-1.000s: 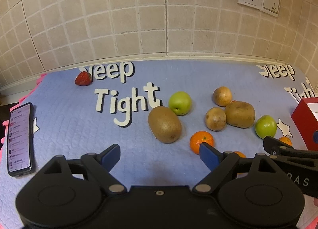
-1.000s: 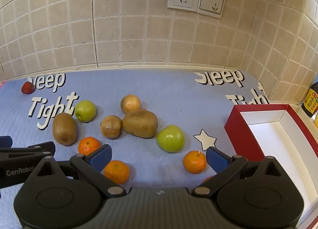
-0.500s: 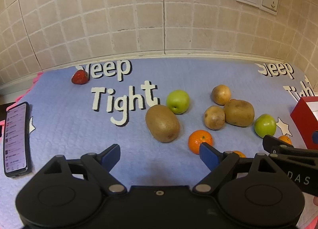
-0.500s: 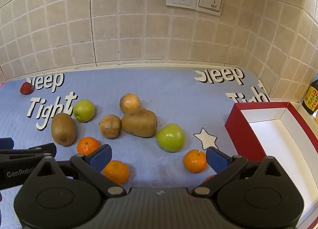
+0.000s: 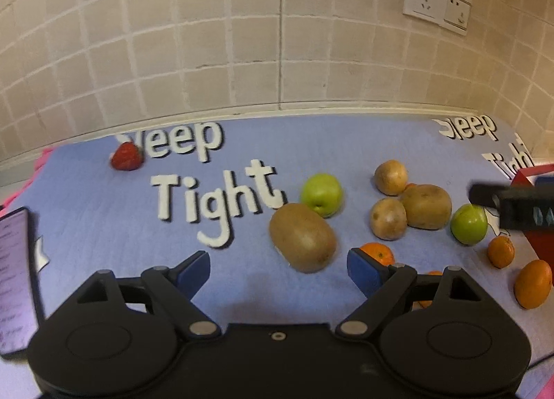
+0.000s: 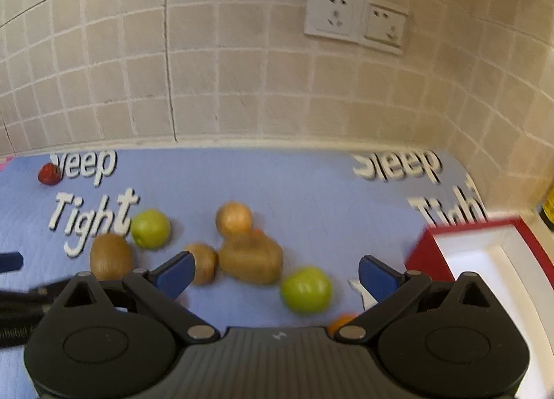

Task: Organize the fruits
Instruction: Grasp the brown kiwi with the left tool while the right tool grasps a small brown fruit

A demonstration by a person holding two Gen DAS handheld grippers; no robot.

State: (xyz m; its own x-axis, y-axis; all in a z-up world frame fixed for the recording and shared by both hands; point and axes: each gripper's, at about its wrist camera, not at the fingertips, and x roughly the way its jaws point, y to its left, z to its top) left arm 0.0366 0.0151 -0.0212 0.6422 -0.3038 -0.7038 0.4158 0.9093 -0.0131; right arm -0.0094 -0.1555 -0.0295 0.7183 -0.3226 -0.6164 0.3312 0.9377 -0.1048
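Note:
Fruits lie on a blue "Sleep Tight" mat (image 5: 104, 212). In the left wrist view a large kiwi (image 5: 302, 237) sits just ahead of my open, empty left gripper (image 5: 278, 265), with a green apple (image 5: 322, 194) behind it, a mandarin (image 5: 377, 253) by the right fingertip and a strawberry (image 5: 126, 156) far left. In the right wrist view my open, empty right gripper (image 6: 275, 272) hovers over a big kiwi (image 6: 251, 257), a small kiwi (image 6: 202, 262) and a green apple (image 6: 305, 290). The red box (image 6: 484, 260) with a white inside stands at right.
A phone (image 5: 15, 281) lies at the mat's left edge. More mandarins (image 5: 532, 283) and a second green apple (image 5: 469, 224) lie near the red box (image 5: 540, 246). The tiled wall (image 5: 277, 35) with sockets (image 6: 353, 18) bounds the back. A bottle (image 6: 548, 205) stands far right.
Both grippers have moved forward toward the fruit; the fruits sit lower and closer in both views. The right gripper now hovers over the kiwis and apple. Both stay open.

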